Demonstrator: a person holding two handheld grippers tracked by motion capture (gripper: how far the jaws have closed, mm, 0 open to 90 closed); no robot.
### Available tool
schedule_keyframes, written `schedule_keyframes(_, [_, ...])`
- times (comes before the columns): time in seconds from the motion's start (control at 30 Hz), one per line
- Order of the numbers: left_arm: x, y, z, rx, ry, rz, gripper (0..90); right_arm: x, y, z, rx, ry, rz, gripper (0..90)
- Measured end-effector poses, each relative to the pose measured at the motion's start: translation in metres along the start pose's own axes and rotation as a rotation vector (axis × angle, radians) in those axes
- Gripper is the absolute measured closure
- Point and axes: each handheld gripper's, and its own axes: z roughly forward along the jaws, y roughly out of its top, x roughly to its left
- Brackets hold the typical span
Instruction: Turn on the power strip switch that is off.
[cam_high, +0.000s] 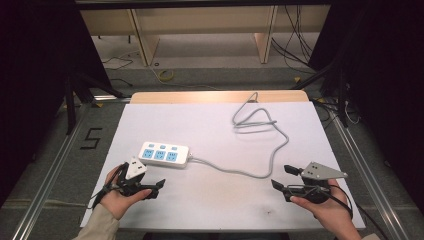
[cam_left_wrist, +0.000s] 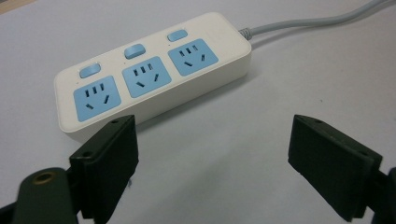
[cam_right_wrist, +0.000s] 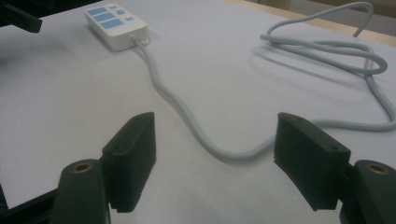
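- The wide white-covered worktop (cam_high: 220, 195) carries one thing worth watching: a white plastic power strip with three blue sockets and three blue switches (cam_high: 164, 154), lying flat at the near left, its long grey cable (cam_high: 260, 170) snaking right and back into a loose coil.
- By my reading this is the approach, nothing gripped yet, and both hands hover low over the near edge.
- The left gripper (cam_high: 159, 186) sits just in front of the strip. Its fingers (cam_left_wrist: 109, 158) are spread wide with only bare worktop between them, and the strip's near left corner lies just beyond the left-hand finger in the left gripper view, close but apart.
- The right gripper (cam_high: 281, 177) is well apart from the strip and close to the cable. Its fingers (cam_right_wrist: 133, 154) are spread as well, and in the right gripper view the low bend of the cable (cam_right_wrist: 219, 149) runs across just beyond the gap.
- Next move, I'd judge: the left one eases forward and straddles the strip's short end, or the right one drops onto that bend. Either needs the fingers squared to the thing before they pinch.
- The cable is limp, so expect it to drag and tug the strip.
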Motion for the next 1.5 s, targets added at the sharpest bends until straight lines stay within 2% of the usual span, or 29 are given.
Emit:
schedule_keyframes(0.17, [-0.001, 0.001, -0.001, -0.001, -0.009, -0.006, 22.0, 0.000, 0.000, 0.001, -0.001, 0.001, -0.002, 35.8])
schedule_keyframes(0.2, [0.000, 0.002, -0.002, -0.004, 0.008, -0.007, 24.1, 0.000, 0.000, 0.001, 0.003, 0.002, -0.003, 36.8])
schedule_keyframes(0.23, [0.000, 0.002, -0.002, -0.004, 0.008, -0.007, 26.7, 0.000, 0.000, 0.002, 0.004, 0.001, -0.001, 37.3])
schedule_keyframes(0.33, [0.002, 0.004, -0.005, -0.007, 0.036, -0.012, 42.0, 0.000, 0.000, 0.002, 0.017, -0.006, -0.002, 38.7])
schedule_keyframes(0.4, [0.003, 0.004, -0.005, 0.009, 0.028, 0.002, 55.8, 0.000, 0.000, 0.002, 0.021, -0.006, 0.001, 38.8])
schedule_keyframes(0.53, [0.003, 0.004, -0.006, 0.037, 0.036, 0.019, 74.7, -0.001, -0.001, 0.002, 0.022, -0.007, 0.002, 38.7])
schedule_keyframes(0.63, [0.005, 0.006, -0.008, 0.056, 0.019, 0.027, 88.7, -0.001, -0.001, 0.002, 0.027, -0.010, 0.004, 37.8])
schedule_keyframes(0.8, [0.006, 0.008, -0.008, 0.072, 0.022, 0.023, 89.5, -0.001, -0.001, 0.001, 0.025, -0.012, 0.004, 36.8])
schedule_keyframes(1.1, [0.013, 0.016, -0.005, 0.071, 0.033, -0.030, 89.5, -0.002, -0.001, 0.002, 0.034, -0.016, 0.004, 35.0])
schedule_keyframes(1.37, [0.016, 0.020, -0.003, 0.067, 0.044, -0.042, 89.5, -0.002, -0.001, 0.003, 0.035, -0.013, 0.010, 33.0])
schedule_keyframes(1.5, [0.018, 0.022, -0.002, 0.065, 0.055, -0.033, 89.5, -0.002, -0.001, 0.003, 0.036, -0.011, 0.010, 32.0])
